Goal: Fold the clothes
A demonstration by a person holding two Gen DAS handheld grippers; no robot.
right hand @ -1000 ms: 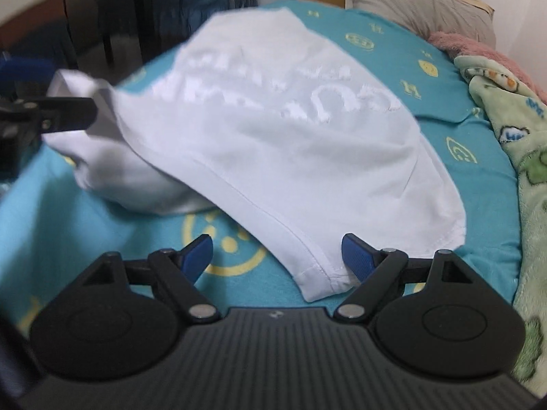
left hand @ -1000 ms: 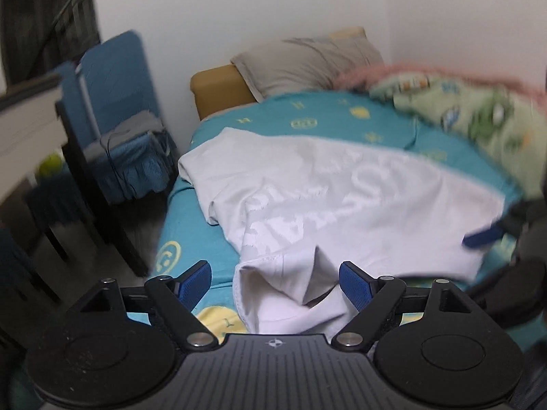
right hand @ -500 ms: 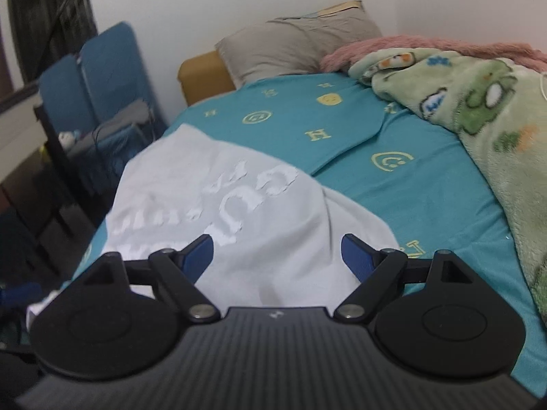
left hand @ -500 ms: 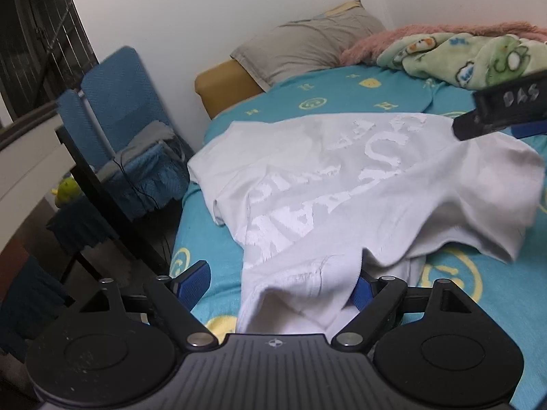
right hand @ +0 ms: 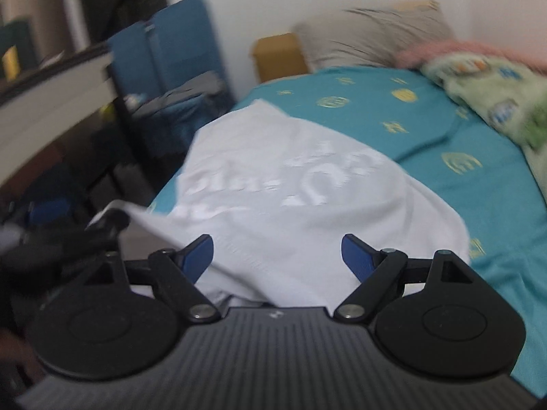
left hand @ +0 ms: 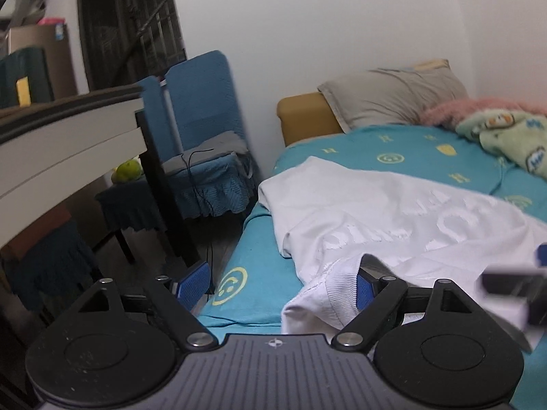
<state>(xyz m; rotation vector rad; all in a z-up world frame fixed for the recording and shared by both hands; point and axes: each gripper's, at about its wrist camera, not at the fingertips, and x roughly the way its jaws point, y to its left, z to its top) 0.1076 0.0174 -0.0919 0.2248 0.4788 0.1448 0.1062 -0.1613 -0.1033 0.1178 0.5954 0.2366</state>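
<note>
Left gripper point(left hand: 278, 287) spread wide beside white shirt point(left hand: 393, 218), its lettering unreadable.

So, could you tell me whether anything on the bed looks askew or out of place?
The white T-shirt lies rumpled and skewed across the teal sheet, its near ribbed edge bunched by the left gripper, not flat for folding.

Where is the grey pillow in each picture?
Left wrist view: the grey rectangular fabric pillow lies upper right, at the head of the bed against the wall.
Right wrist view: the pillow, blurred, lies top centre-right.
Shared landmark: the white printed T-shirt spread on the teal patterned bedsheet.
</note>
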